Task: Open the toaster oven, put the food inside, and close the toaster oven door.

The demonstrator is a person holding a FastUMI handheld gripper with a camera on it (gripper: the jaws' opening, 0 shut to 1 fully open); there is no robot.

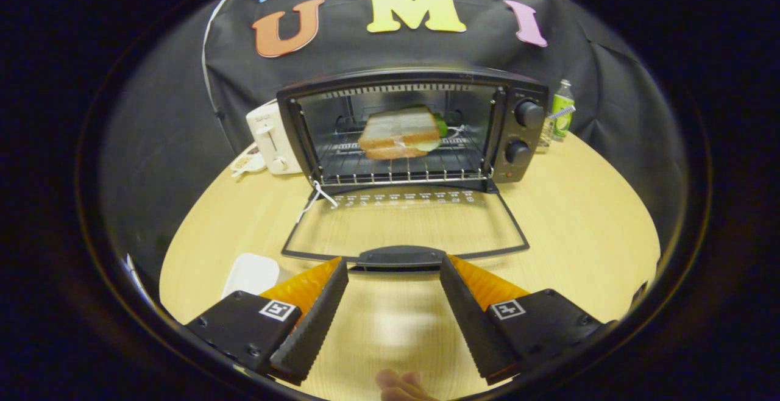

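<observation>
My gripper fingers spread apart over bare table, door handle just ahead between the tips, maybe touching, glass door folded flat, sandwich on the rack inside the toaster oven beyond, its filling blurred

Light wood table: toaster oven set on it, white toaster beside, green bottle behind, white object near gripper, fingers spread.
</observation>
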